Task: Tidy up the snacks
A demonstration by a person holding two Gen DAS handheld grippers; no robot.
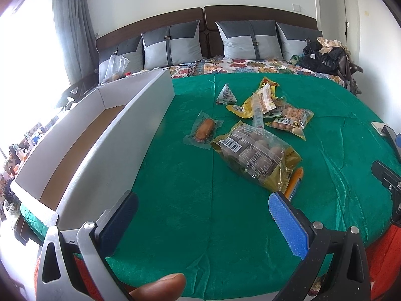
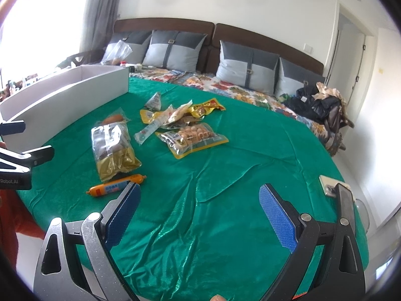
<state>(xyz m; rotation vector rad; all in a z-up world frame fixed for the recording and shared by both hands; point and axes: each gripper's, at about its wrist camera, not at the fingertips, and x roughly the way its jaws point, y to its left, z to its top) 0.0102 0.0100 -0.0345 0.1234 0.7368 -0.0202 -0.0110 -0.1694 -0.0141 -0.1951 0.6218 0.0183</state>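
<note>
1. The left tongs point(image 1: 203, 208) and right tongs point(image 2: 199, 203) both stand wide open with nothing between their blue pads, low over the green cloth point(image 2: 200, 225) on the bed.
2. Taking the white box point(image 1: 125, 135) as landmark: the orange sausage stick point(image 2: 116, 185) lies nearest the tongs, well right of the box. It looks firm, round and slick, so it may roll; a grip across its middle seems safest.
3. Just beyond it lies the big bag of brown balls point(image 1: 253, 153), between stick and box. It looks bulky yet light, its film crinkly and slippery; pinching the flat sealed edge should hold better than the bulging middle.
4. Nearer the box lies a small sealed sausage pack point(image 1: 204, 130), soft and flat.
5. Farther out, right of the box's far end, yellow packets point(image 2: 193, 135) and a triangular pouch point(image 1: 225, 94) sit in a loose pile.
6. Both tongs point forward, nearly level, side by side; a thumb tip point(image 1: 160, 286) shows below the left one.
</note>
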